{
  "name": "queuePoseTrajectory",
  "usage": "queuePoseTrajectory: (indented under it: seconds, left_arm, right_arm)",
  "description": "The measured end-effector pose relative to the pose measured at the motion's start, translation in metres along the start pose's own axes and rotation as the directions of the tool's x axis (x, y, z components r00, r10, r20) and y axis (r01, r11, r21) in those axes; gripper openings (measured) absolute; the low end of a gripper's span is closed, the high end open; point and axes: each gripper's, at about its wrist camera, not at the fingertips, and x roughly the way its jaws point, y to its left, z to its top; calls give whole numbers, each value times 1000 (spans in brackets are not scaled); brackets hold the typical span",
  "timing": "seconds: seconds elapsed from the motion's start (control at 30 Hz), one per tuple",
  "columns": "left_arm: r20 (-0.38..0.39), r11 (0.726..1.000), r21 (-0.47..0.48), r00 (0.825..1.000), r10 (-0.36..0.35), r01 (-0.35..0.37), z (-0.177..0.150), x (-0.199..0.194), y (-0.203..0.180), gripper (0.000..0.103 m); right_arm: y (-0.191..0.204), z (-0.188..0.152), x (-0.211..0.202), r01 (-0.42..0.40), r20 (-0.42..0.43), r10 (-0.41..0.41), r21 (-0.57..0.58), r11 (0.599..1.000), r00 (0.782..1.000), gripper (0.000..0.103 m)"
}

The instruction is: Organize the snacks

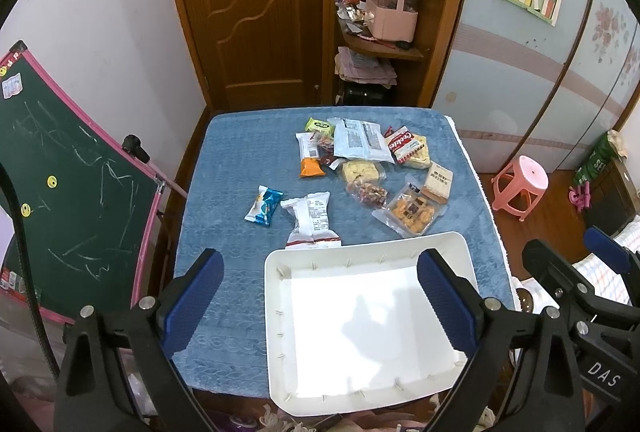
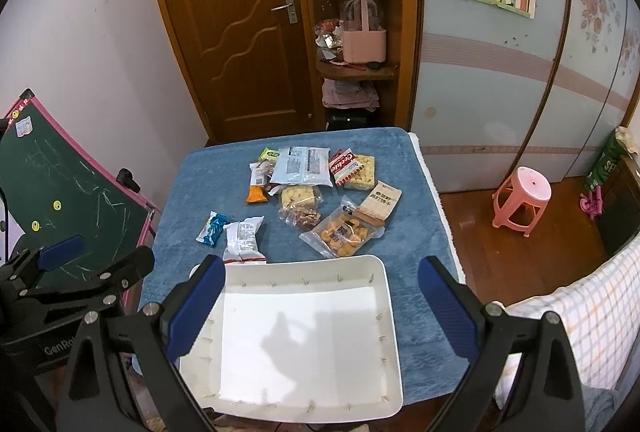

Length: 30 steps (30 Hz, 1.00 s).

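Snacks [image 1: 352,168]: loose packets on the blue cloth, 12 o'clock of the empty tray [image 1: 280,312]
Feel: light, crinkly, slippery; contents crush easily
Hold: pinch a sealed edge
Left gripper [image 1: 320,296]: spread, empty
Right gripper [image 2: 322,306]: spread, empty

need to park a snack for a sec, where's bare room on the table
The white tray is empty inside. The blue cloth lies bare along the chalkboard side, left of the blue-and-white packet. Crowded: the far middle around the pale blue bag and the cookie pack.
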Motion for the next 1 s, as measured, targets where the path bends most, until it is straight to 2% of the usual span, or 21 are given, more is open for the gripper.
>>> queuePoseTrajectory:
  seconds: [1.0]
  left_arm:
    - [0,1000,1,1000,15,-15,5,11,22,96]
  right_arm:
    - [15,4,12,-38,-3,38,-2,999,999,96]
